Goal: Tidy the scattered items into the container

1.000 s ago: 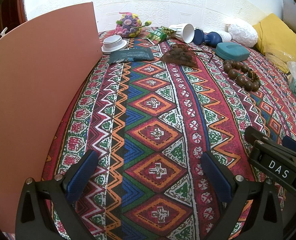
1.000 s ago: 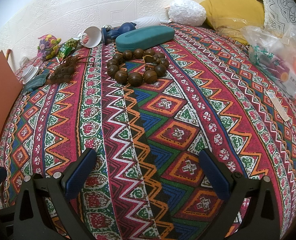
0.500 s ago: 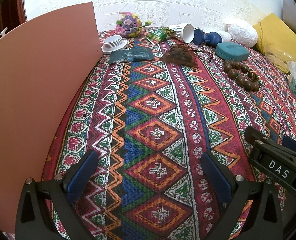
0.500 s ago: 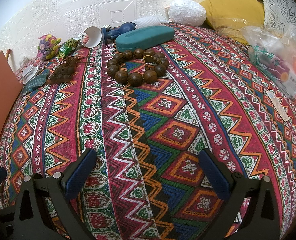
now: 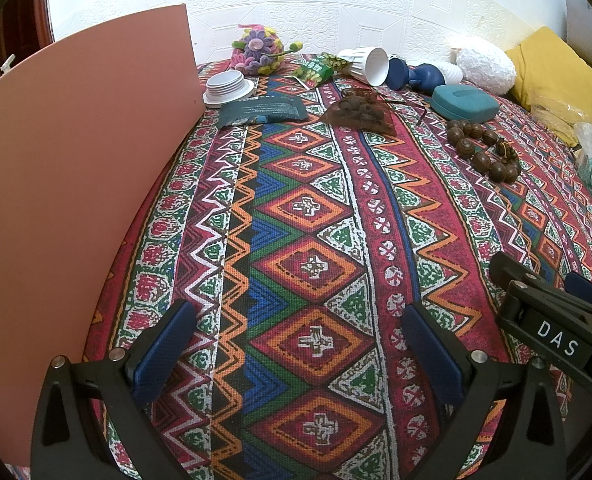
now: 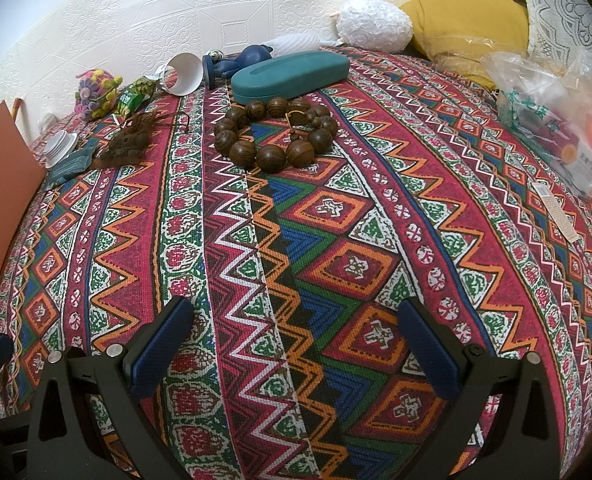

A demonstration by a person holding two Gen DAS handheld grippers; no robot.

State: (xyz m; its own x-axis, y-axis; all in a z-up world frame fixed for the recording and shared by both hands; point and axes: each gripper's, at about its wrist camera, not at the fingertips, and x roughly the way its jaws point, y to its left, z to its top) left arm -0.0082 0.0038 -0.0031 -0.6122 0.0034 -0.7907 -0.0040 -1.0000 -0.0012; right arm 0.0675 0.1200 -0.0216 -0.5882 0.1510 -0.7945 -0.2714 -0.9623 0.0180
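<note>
Scattered items lie at the far end of a patterned cloth: a wooden bead bracelet (image 6: 274,132) (image 5: 482,148), a teal case (image 6: 290,74) (image 5: 464,102), a brown mesh pouch (image 5: 360,114) (image 6: 130,142), a dark packet (image 5: 262,112), a white lid stack (image 5: 228,86), a green snack bag (image 5: 318,68), a tipped white cup (image 5: 370,64) (image 6: 182,74), a blue figure (image 5: 416,76) and a pipe-cleaner flower bunch (image 5: 260,50). My left gripper (image 5: 296,344) and right gripper (image 6: 292,340) are open and empty, low over the near cloth. The right gripper's body shows in the left wrist view (image 5: 556,328).
A tall pink board (image 5: 76,160) stands along the left edge. A yellow cushion (image 6: 468,12) and a white fluffy ball (image 6: 374,24) sit at the back right. A clear plastic bag (image 6: 552,108) lies at the right. A white wall backs the surface.
</note>
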